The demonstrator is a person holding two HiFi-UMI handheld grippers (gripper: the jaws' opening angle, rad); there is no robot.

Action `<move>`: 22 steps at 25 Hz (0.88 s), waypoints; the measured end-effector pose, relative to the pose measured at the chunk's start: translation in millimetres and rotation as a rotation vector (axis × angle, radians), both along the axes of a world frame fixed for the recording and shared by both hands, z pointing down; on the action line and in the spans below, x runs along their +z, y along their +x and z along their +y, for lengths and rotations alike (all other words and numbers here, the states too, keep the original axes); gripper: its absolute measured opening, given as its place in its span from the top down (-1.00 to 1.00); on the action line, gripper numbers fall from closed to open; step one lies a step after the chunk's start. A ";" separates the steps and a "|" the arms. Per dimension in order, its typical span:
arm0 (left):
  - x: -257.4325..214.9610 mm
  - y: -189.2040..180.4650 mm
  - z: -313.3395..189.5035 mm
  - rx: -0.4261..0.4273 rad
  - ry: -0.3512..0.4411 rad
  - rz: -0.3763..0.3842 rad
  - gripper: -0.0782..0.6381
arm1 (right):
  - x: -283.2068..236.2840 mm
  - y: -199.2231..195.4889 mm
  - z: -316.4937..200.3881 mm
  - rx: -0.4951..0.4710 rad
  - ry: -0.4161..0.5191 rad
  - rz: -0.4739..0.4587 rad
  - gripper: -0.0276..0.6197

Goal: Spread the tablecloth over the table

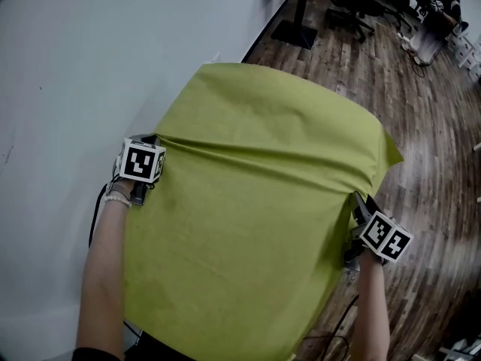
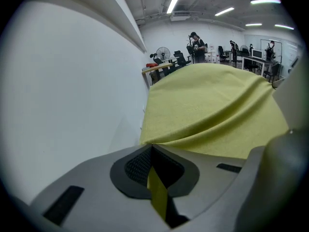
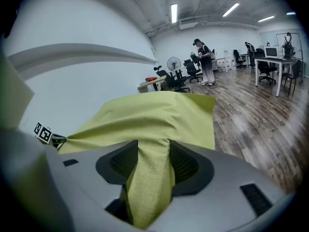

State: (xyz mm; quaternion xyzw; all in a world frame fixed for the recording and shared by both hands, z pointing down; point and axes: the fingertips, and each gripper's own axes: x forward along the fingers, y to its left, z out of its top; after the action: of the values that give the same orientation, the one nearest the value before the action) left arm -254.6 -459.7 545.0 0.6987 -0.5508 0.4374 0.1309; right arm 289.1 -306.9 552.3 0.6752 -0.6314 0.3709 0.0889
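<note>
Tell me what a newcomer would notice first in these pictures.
A big yellow-green fabric tablecloth fills the middle of the head view, draped and wrinkled, between a pale wall at the left and a brown wood-plank floor at the right. The left gripper and right gripper each pinch a side edge of it, and a taut fold runs across between them.
</note>
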 end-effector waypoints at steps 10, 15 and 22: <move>-1.5 14.7 -33.4 0.013 0.004 -0.050 0.78 | -1.4 9.5 -25.5 -0.010 0.006 -0.061 0.19; -4.5 18.3 -37.0 0.002 0.009 -0.089 0.78 | -1.9 14.4 -30.5 -0.017 0.013 -0.084 0.18; -10.6 16.5 -47.2 -0.034 0.044 -0.127 0.78 | -3.9 19.5 -51.4 -0.016 0.016 -0.072 0.20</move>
State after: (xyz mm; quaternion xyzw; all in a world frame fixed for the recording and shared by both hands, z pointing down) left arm -238.1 -506.9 534.4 0.6626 -0.5792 0.4666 0.0878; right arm 308.7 -358.3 548.5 0.6569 -0.6427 0.3891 0.0636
